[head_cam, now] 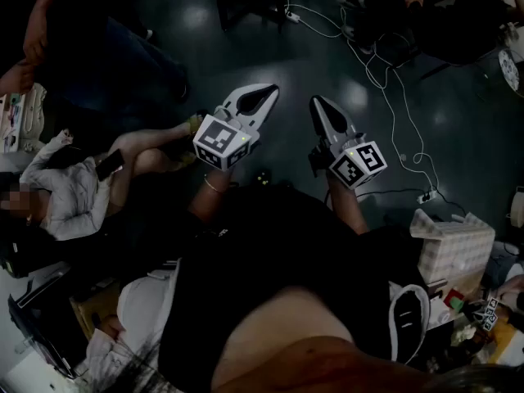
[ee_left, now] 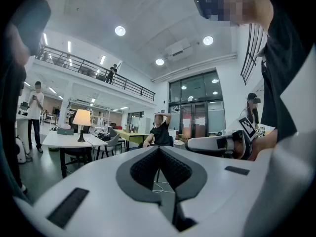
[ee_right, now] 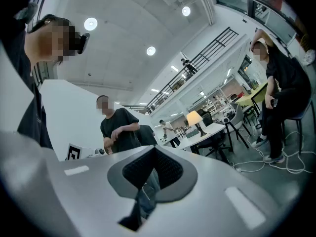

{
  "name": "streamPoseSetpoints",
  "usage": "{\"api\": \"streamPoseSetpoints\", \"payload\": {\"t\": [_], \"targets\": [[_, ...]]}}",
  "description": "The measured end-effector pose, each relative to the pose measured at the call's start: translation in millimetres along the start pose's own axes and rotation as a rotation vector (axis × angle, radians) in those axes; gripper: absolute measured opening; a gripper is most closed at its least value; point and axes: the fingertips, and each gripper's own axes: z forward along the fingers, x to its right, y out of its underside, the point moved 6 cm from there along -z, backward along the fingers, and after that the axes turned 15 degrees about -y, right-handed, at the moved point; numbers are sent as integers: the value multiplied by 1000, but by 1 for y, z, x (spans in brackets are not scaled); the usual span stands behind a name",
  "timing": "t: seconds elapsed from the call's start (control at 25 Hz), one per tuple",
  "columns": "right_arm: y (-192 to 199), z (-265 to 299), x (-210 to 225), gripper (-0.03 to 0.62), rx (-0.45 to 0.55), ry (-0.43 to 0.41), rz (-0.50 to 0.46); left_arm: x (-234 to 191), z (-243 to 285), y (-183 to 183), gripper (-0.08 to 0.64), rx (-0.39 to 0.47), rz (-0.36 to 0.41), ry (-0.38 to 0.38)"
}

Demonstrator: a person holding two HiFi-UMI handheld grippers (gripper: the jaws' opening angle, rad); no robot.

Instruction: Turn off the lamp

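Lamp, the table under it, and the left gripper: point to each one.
lamp (ee_left: 82, 117), left gripper view, on its lit shade.
table (ee_left: 53, 140), left gripper view, on the bare white top.
left gripper (head_cam: 268, 93), head view, at the tips of its jaws.

Open floor (ee_left: 42, 171) lies toward the white table (ee_left: 59, 141) that bears the lamp (ee_left: 81, 118). Chairs (ee_left: 112, 143) crowd the table's right side, 1 seated person (ee_left: 159, 130) sits beyond, and cables (head_cam: 393, 113) trail across the floor ahead.
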Motion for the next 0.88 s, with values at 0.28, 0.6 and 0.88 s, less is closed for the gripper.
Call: {"api": "streamPoseSetpoints", "payload": {"t": [0.28,0.6,0.88], "targets": [[-6,-1,1,-2,4,-6,7,6,4,0,8,11,10,-3],[-8,-14,-9,0,40,-9,16,20,-3,3,8,37,14,13],[-7,-40,-14,0,47,-35,31,48,-5,14,8,40,21,17]]}}
